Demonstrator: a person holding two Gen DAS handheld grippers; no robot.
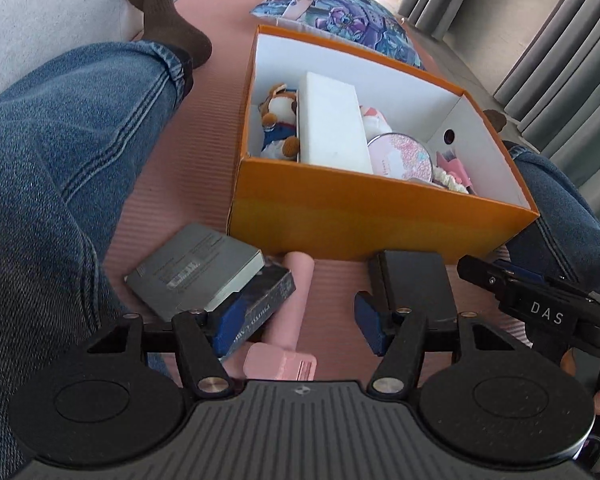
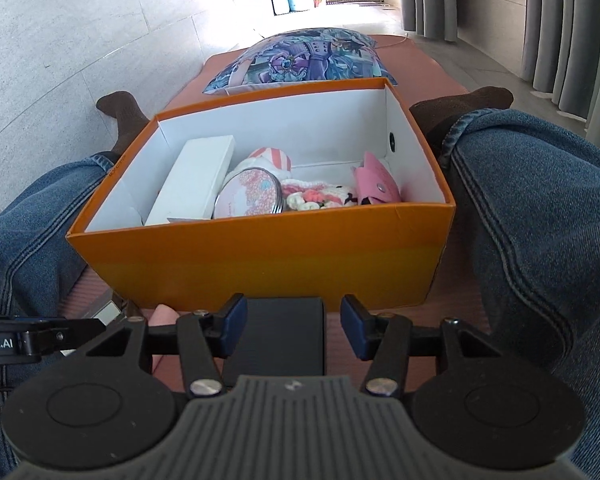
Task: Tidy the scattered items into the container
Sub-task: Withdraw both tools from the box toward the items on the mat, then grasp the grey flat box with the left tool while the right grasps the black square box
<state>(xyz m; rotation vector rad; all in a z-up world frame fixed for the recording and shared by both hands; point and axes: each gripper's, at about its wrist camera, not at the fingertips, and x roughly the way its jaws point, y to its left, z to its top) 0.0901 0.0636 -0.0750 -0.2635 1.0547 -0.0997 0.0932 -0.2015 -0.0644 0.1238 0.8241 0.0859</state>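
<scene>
An orange box [image 1: 340, 204] with white inside sits on the pink mat; it also shows in the right wrist view [image 2: 260, 256]. Inside lie a plush toy [image 1: 278, 120], a white box [image 1: 332, 120], a round pink tin [image 1: 402, 154] and a pink pouch [image 2: 376, 184]. In front of it lie a grey box [image 1: 196, 268] on a dark box [image 1: 264, 300], a pink handled item [image 1: 290, 320] and a black flat box [image 1: 416, 284]. My left gripper [image 1: 300, 324] is open above the pink item. My right gripper [image 2: 292, 326] is open over the black box [image 2: 276, 332].
The person's jeans-clad legs [image 1: 60, 184] flank the box on both sides [image 2: 540, 220]. A printed cushion [image 2: 296, 60] lies behind the box. Grey curtains [image 2: 560, 20] hang at the right. The right gripper's body [image 1: 540, 304] shows at the left view's right edge.
</scene>
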